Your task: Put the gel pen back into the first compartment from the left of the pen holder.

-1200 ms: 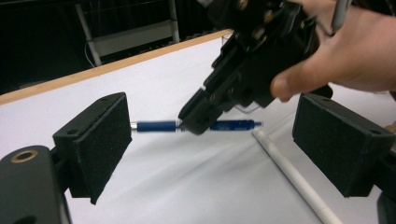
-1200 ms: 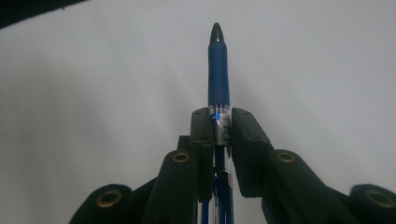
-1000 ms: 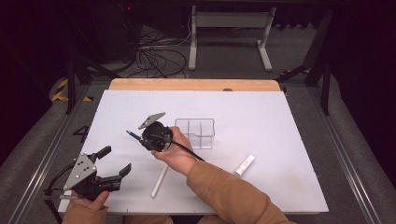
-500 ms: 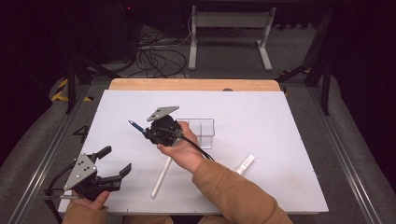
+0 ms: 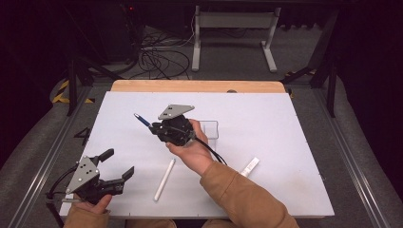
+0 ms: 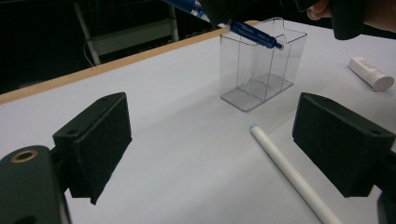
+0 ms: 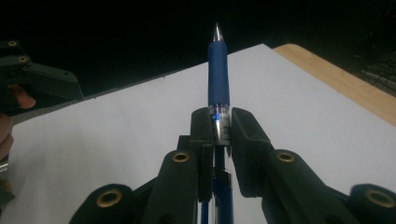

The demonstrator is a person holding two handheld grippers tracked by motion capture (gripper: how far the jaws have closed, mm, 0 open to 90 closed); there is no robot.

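Observation:
A blue pen point(image 5: 142, 119) is clamped in my right gripper point(image 5: 155, 127), which hangs above the middle of the white table point(image 5: 285, 142). The pen's tip points to the far left. In the right gripper view both jaws press on the pen point(image 7: 218, 74) near its grip, with the right gripper point(image 7: 219, 127) shut on it. A clear plastic box point(image 5: 209, 129) stands just right of that hand. My left gripper point(image 5: 119, 162) rests open at the near left corner. Between its pads point(image 6: 100, 140) lies bare table, with the clear box point(image 6: 261, 70) beyond and the pen point(image 6: 254, 33) above it.
A long white pen point(image 5: 164, 179) lies on the table near the front, also seen as the white pen point(image 6: 289, 175) by the left gripper's right pad. A short white marker point(image 5: 249, 167) lies to the right. A wooden strip point(image 5: 199, 86) edges the far side.
My right gripper has lifted the blue pen higher and carried it a little right and farther back, toward the clear box. The left gripper has stayed where it was.

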